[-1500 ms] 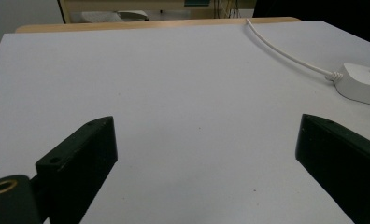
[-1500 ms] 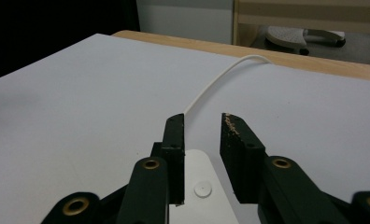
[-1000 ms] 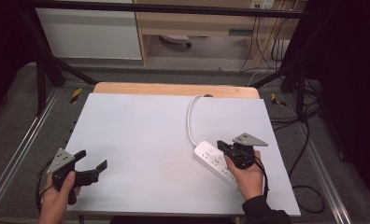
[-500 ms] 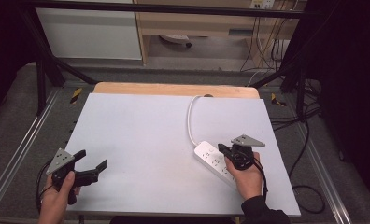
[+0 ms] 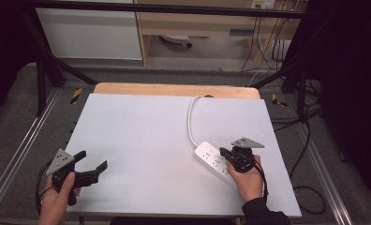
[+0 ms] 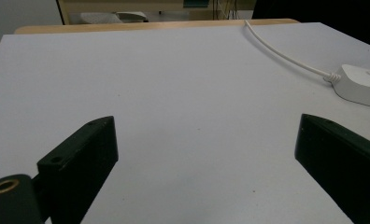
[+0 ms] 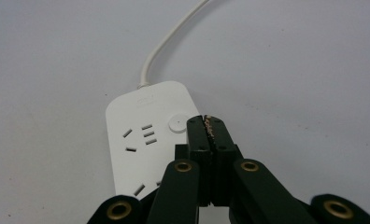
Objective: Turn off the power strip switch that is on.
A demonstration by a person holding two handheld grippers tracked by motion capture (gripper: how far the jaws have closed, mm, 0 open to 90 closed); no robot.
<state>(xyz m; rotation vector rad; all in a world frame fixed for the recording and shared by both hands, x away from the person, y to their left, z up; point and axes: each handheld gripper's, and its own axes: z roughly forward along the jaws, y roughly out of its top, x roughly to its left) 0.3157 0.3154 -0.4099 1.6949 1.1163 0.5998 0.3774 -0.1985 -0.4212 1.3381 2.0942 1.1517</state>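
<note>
A white power strip [image 5: 214, 161] lies at the right of the white table top [image 5: 151, 140], and its cord [image 5: 191, 119] curves away to the far edge. Over the strip's near half hangs my right gripper [image 5: 223, 152], jaws shut with nothing between them. In the right gripper view the closed tips [image 7: 207, 122] sit just right of the strip's round button [image 7: 178, 123] on the power strip [image 7: 145, 135]. My left gripper [image 5: 92, 164] is held at the table's near left corner, jaws wide open and empty. The left gripper view shows the strip's end [image 6: 363, 86] and the cord [image 6: 286, 55] far off.
A wooden board edge [image 5: 174, 89] runs along the far side of the table. Metal frame rails [image 5: 19, 154] flank the table left and right. Black cables [image 5: 300, 140] hang off the right side. Shelving stands behind.
My right gripper has drifted slightly toward the near edge along the power strip. The left gripper has stayed in place.
</note>
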